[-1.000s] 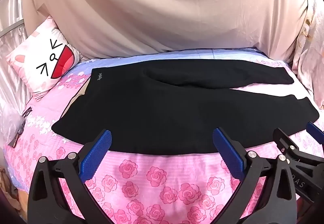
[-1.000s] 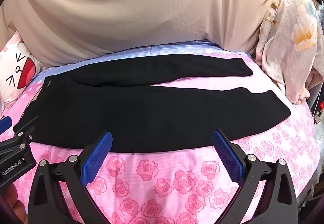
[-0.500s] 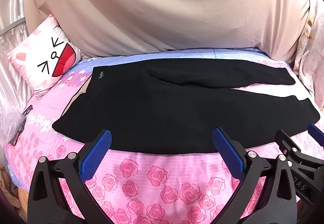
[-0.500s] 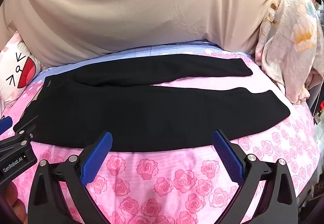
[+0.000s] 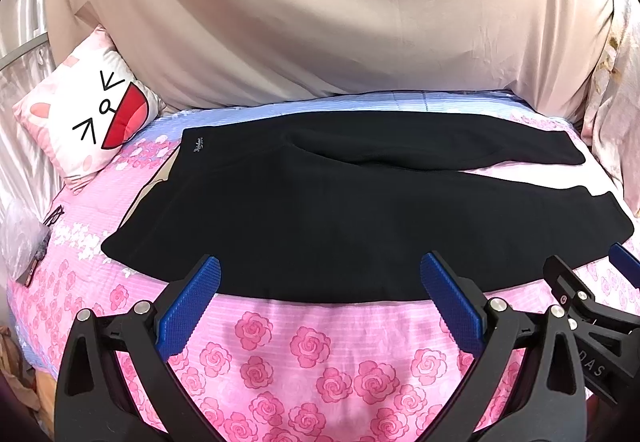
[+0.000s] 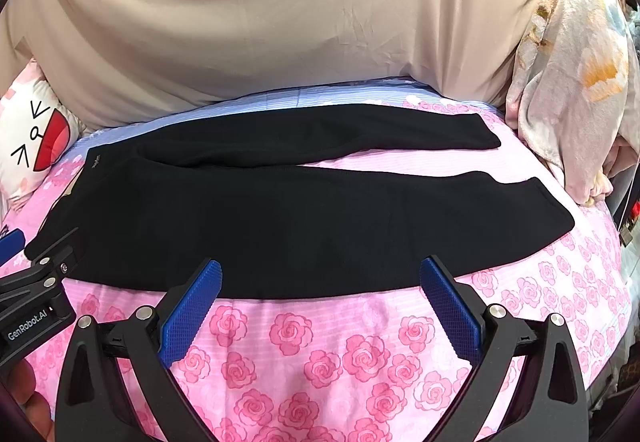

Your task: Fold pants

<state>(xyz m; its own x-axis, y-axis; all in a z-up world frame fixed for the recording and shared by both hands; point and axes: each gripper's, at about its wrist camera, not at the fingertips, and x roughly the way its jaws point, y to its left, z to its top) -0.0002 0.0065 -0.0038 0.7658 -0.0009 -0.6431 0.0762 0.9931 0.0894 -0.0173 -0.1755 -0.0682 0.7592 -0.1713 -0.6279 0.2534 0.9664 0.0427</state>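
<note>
Black pants [image 5: 320, 210] lie flat across the pink rose-print bed [image 5: 312, 346], waistband at the left, both legs spread toward the right; they also show in the right wrist view [image 6: 304, 218]. My left gripper [image 5: 320, 274] is open and empty, hovering just in front of the pants' near edge. My right gripper [image 6: 320, 274] is open and empty, likewise in front of the near edge, further right. The right gripper's side shows at the right of the left wrist view [image 5: 592, 302]; the left gripper's side shows at the left of the right wrist view [image 6: 36, 282].
A cartoon-face pillow [image 5: 84, 122] leans at the back left. A beige sheet [image 5: 320, 22] covers the wall behind the bed. A floral blanket [image 6: 572, 82] is heaped at the right. A plastic bag [image 5: 24, 238] lies at the bed's left edge.
Both grippers have shifted very slightly; the view has barely moved. The pants lie as before and both grippers stay open.
</note>
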